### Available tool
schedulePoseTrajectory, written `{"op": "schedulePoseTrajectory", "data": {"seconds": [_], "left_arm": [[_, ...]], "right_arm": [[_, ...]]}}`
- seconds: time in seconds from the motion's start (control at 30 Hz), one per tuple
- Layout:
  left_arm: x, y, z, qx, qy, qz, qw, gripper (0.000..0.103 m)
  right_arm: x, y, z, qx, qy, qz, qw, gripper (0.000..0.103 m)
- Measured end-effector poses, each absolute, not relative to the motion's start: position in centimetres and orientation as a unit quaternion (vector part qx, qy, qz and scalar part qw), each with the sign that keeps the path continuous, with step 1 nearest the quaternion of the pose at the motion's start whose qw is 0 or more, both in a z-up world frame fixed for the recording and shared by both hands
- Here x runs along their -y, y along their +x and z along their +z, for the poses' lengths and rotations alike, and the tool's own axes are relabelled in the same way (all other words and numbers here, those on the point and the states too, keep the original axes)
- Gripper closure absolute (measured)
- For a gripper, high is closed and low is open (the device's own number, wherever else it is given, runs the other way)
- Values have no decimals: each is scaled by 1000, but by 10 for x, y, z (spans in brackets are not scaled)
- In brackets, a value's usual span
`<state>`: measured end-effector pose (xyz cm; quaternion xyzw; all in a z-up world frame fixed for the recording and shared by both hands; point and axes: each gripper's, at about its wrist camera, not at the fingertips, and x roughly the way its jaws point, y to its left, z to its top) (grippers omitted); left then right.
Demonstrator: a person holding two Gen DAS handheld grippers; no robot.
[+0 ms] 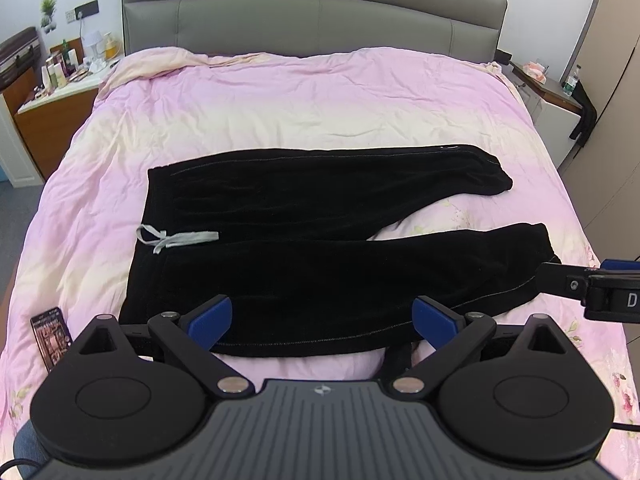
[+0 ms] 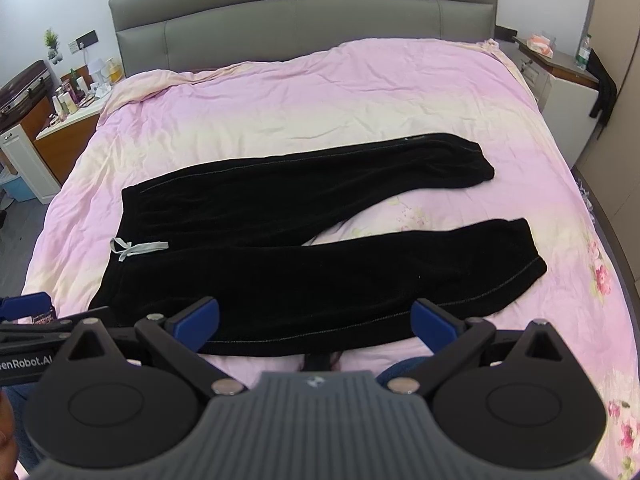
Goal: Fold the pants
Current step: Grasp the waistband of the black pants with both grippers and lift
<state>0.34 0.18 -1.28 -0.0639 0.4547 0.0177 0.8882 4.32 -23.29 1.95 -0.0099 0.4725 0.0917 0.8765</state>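
A: Left view?
B: Left gripper (image 1: 322, 322) spread wide, empty, above the near edge of the pants (image 1: 320, 248), flat on the bed (image 1: 320, 96).
A: Right view?
B: Right gripper (image 2: 316, 322) likewise wide, empty, over the same near leg.

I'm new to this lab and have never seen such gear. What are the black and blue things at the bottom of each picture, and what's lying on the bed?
Those are two handheld grippers; a person holds one in each hand. Each picture comes from a camera on one gripper, looking forward between its blue-padded fingers. The left gripper and the right gripper are both open and hold nothing. On the pink bed cover lie black pants, spread flat and unfolded, waistband with a pale drawstring to the left, legs pointing right. A phone lies near the cover's left edge.
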Motion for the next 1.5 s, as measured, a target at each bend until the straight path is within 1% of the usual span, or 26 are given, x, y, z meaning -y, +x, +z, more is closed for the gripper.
{"op": "schedulePoseTrajectory", "data": {"seconds": [0.2,0.33,0.47,0.57,0.7,0.8,0.9,0.97,1.03,1.1,1.13,1.17,1.2,1.27,1.43,1.5], "left_arm": [[-18,18,-38,-452,-71,14,889,0],[-29,24,-58,-404,-45,-2,913,0],[-45,34,-86,-380,-28,-12,924,0],[-62,47,-114,-404,-30,-14,914,0],[-89,57,-147,-426,-28,-12,904,0],[-97,62,-171,-459,9,-33,888,0],[-99,62,-193,-475,39,-60,877,0],[-97,60,-203,-474,78,-87,873,0],[-90,57,-213,-470,144,-113,863,0],[-81,51,-225,-464,215,-135,848,0],[-77,49,-231,-463,248,-148,838,0],[-74,46,-237,-463,272,-162,828,3],[-72,43,-243,-464,292,-174,818,17],[-68,37,-258,-472,338,-196,790,30],[-69,18,-292,-447,442,-228,744,30],[-70,10,-303,-428,471,-235,735,26]], "right_arm": [[242,65,4,-440,-37,106,891,5],[255,89,-18,-407,-52,153,899,5],[272,117,-49,-345,-92,182,916,5],[290,140,-77,-310,-130,190,923,5],[313,168,-118,-281,-203,192,918,5],[332,182,-149,-254,-247,216,910,5],[345,192,-180,-248,-303,241,888,5],[352,195,-199,-253,-337,258,869,5],[362,194,-220,-259,-368,276,849,6],[372,193,-237,-273,-386,293,831,13],[377,193,-245,-285,-392,296,823,18],[380,193,-251,-296,-397,298,816,24],[381,192,-257,-304,-403,302,809,29],[388,189,-267,-312,-419,317,792,30],[397,188,-290,-320,-478,347,741,30],[401,185,-302,-318,-510,354,717,34]]}}
